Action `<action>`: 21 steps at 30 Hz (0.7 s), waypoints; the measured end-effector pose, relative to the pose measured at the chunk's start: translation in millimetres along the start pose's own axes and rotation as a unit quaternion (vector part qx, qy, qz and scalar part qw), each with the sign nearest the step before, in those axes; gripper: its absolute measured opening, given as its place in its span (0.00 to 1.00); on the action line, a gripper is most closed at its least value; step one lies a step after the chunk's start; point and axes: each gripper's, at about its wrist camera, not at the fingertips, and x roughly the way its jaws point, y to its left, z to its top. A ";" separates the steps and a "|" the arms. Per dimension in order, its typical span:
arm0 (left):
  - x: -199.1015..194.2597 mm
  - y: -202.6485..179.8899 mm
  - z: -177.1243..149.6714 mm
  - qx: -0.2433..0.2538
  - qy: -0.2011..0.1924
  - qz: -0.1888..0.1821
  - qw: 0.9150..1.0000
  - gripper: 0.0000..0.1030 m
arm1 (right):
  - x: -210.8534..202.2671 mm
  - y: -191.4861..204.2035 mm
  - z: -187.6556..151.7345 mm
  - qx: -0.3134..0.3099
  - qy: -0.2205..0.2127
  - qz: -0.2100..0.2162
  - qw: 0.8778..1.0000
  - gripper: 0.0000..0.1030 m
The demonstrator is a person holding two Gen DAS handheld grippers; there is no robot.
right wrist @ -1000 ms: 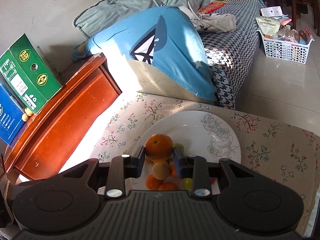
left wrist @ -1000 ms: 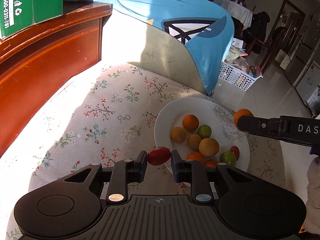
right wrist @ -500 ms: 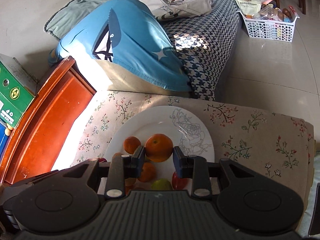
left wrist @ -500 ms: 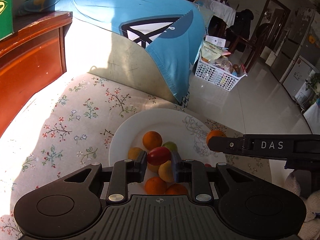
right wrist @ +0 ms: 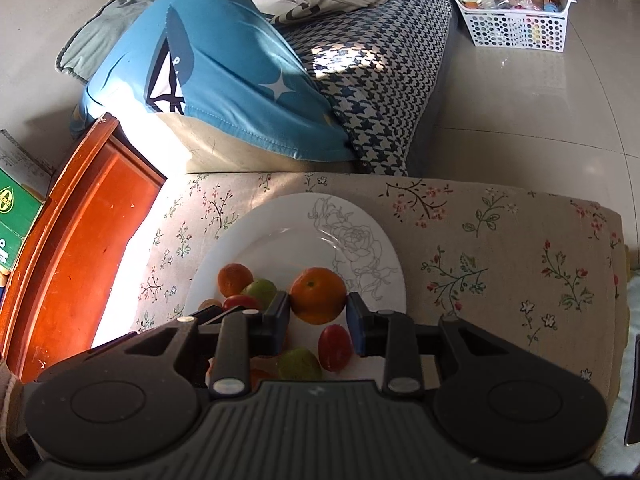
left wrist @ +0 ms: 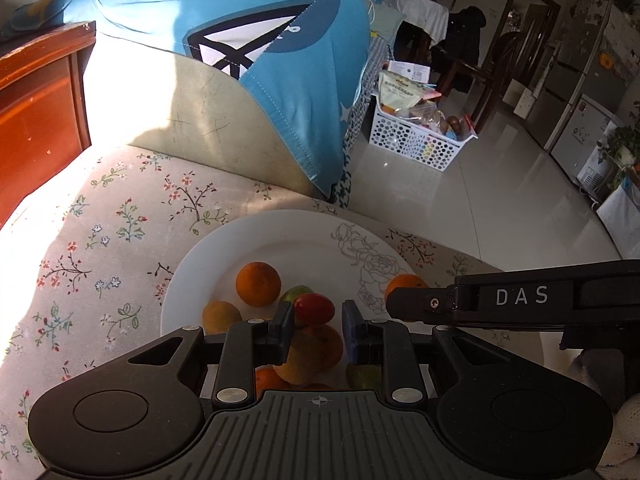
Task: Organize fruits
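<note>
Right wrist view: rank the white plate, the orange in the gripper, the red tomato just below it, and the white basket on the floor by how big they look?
1. white plate
2. white basket, farther off, so probably bigger than it looks
3. orange
4. red tomato

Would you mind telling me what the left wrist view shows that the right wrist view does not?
Only the left wrist view shows the left tool open around a red tomato, touching one pad only, and the right tool's arm marked DAS. Only the right wrist view shows the right tool shut on an orange, and a green box. Both show the white plate of fruit, the floral cloth and the white basket.
</note>
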 end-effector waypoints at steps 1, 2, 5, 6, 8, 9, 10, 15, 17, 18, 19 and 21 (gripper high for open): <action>0.6 -1.2 -0.5 0.003 -0.001 0.001 1.000 0.24 | 0.6 -1.1 0.0 0.004 0.001 -0.001 1.000 0.33; 0.9 -2.5 -1.3 0.006 -0.001 0.001 1.000 0.24 | 0.8 -1.8 0.0 0.006 0.001 0.000 1.000 0.33; -0.3 -5.8 -3.2 0.015 -0.003 -0.002 1.000 0.25 | 0.1 -1.4 0.3 0.010 0.000 0.003 1.000 0.33; -1.5 -6.9 -3.2 0.017 -0.004 0.000 1.000 0.29 | -0.3 -0.8 0.5 0.009 0.000 0.004 1.000 0.33; -4.9 -8.6 -3.5 0.018 -0.009 0.008 1.000 0.43 | -1.1 0.2 1.2 0.010 -0.001 0.006 1.000 0.33; -7.5 -9.6 -3.5 0.019 -0.013 0.013 1.000 0.49 | -1.3 0.5 1.4 0.010 -0.001 0.007 1.000 0.34; -9.3 -10.5 -3.1 0.021 -0.013 0.015 1.000 0.51 | -1.9 1.1 1.6 0.010 -0.001 0.008 1.000 0.35; -19.6 -13.9 -3.3 0.021 0.003 0.038 0.999 0.64 | -6.6 8.1 1.5 -0.004 -0.006 0.008 1.000 0.44; -24.1 -13.1 -4.3 0.017 0.012 0.042 0.999 0.69 | -9.7 11.2 1.4 -0.011 -0.009 0.009 1.000 0.45; -26.2 -12.6 -4.9 0.015 0.020 0.049 0.999 0.70 | -11.0 12.9 1.3 -0.015 -0.010 0.009 1.000 0.46; -29.0 -12.2 -6.0 0.014 0.025 0.056 0.998 0.71 | -12.2 15.1 0.5 -0.018 -0.010 0.007 1.000 0.48; -34.8 -12.0 -9.2 0.015 0.031 0.065 0.997 0.74 | -14.8 18.9 -1.8 -0.026 -0.013 0.004 1.000 0.51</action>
